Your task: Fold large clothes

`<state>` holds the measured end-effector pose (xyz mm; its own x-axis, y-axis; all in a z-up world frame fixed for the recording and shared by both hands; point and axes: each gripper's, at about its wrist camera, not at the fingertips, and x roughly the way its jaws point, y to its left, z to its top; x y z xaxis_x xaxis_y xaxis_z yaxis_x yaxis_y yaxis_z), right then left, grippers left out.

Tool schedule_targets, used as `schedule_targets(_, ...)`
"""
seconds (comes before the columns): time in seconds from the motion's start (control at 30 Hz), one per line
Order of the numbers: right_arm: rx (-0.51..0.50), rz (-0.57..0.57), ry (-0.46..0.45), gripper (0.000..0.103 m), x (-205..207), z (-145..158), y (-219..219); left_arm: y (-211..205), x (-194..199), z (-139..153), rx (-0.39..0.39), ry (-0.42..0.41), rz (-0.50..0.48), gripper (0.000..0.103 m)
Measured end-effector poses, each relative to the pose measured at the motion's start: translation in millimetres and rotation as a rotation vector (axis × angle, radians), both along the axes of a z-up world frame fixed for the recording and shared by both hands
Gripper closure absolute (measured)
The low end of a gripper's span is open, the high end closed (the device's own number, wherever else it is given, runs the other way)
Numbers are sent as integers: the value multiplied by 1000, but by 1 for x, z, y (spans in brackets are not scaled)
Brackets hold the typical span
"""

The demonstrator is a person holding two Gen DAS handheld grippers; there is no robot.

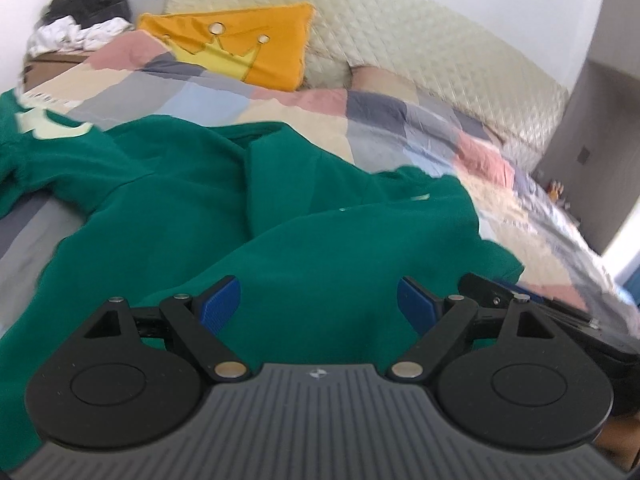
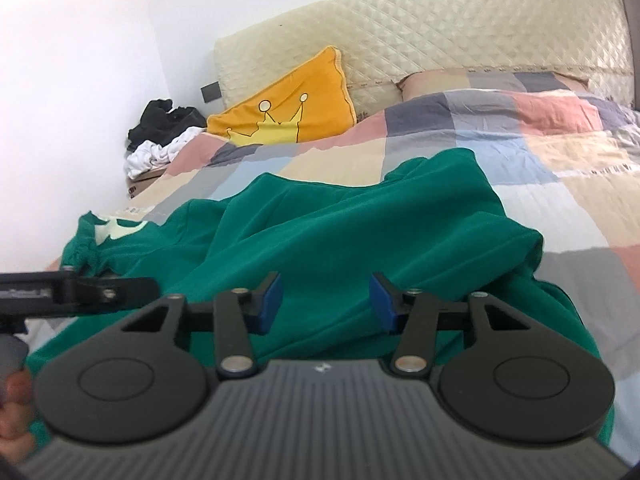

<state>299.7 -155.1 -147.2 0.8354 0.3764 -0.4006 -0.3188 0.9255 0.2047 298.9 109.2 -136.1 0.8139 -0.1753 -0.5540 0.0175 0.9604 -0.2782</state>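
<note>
My left gripper [image 1: 319, 298] hangs over the green garment [image 1: 224, 200] with its jaws wide and nothing between the blue pads. My right gripper [image 2: 325, 300] is narrower but also open, its pads clear of the cloth below. The garment lies rumpled on the checked quilt [image 2: 460, 160], near the yellow pillow [image 2: 288, 104] by the headboard [image 2: 440, 28].
</note>
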Motion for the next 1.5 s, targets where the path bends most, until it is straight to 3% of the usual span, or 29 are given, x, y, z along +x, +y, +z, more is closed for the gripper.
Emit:
schedule_targets(0.17, -57, -7, -29, 53, 16, -11, 5, -18, 29, -16, 83, 15, -31, 14)
schedule_targets(0.27, -26, -29, 26, 54, 32, -22, 1, -20, 39, -32, 125, 59, -29, 14)
schedule_targets(0.4, 10, -60, 106, 55, 43, -39, -3, -18, 45, -46, 120, 95, -37, 14)
schedule_targets(0.57, -35, -56, 121, 55, 44, -47, 2, -15, 51, -57, 119, 131, -32, 13)
schedule_targets(0.73, 13, -71, 133, 55, 40, -41, -4, -11, 45, -50, 111, 123, -21, 13)
schedule_targets(0.97, 49, -82, 78, 52, 13, -7, -9, -9, 13, -23, 129, 70, -19, 14)
schedule_targets(1.23, 50, -40, 12, 52, -43, 32, -16, -10, -56, 14, 122, -25, -17, 14)
schedule_targets(1.5, 62, -14, -34, 52, -94, 47, -15, -15, -124, 48, 107, -138, 2, 14)
